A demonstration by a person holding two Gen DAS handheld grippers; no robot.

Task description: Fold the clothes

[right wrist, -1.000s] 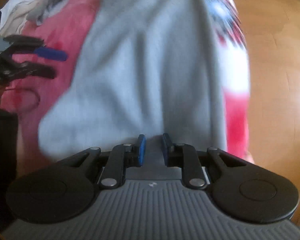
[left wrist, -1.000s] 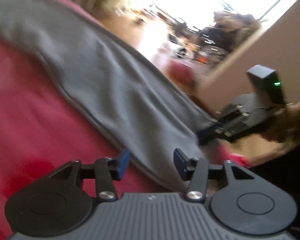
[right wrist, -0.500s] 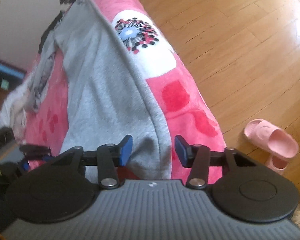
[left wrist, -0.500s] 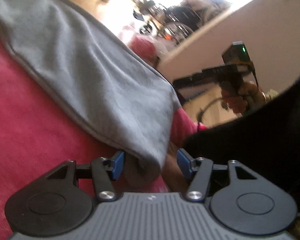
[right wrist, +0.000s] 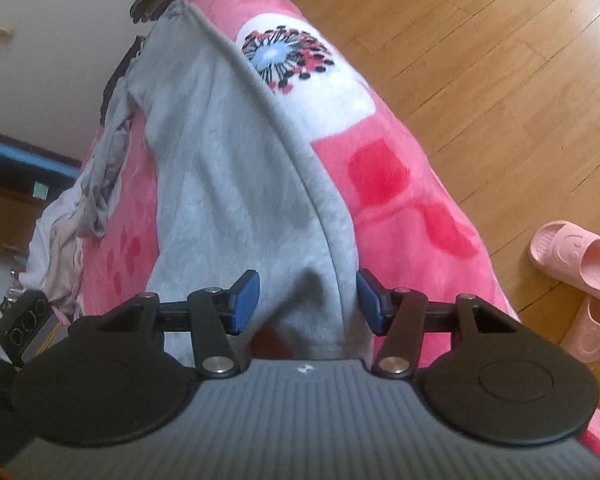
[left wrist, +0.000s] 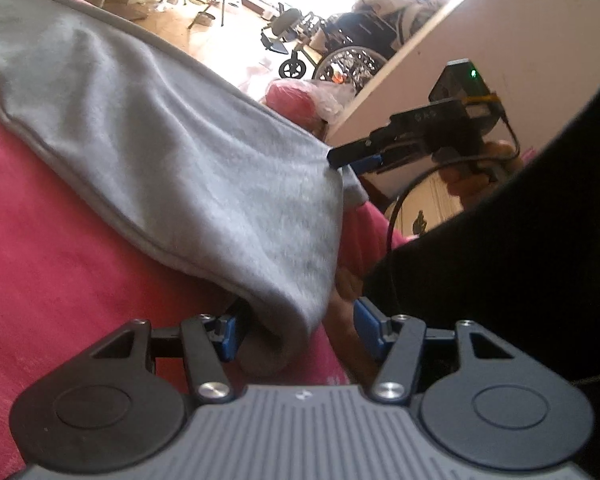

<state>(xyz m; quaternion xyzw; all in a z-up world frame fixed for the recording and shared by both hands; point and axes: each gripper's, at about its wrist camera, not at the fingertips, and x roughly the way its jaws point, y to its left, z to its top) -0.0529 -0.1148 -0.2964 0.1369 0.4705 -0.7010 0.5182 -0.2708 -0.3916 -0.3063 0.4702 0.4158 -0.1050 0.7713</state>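
Left wrist: my left tool (left wrist: 296, 326) gapes wide round trouser (left wrist: 172, 152) hem, ungripped. Right tool (right wrist: 308, 300) likewise. Closing late risks pinching blanket (right wrist: 396, 184), or hem slipping free.

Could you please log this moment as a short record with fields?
garment: grey trousers lying lengthwise on the pink blanket
left claw: open, around one end corner of the trousers
right claw: open, around the other end corner
floor: wooden, pink slippers beside the bed
other laundry: crumpled pile further up the bed
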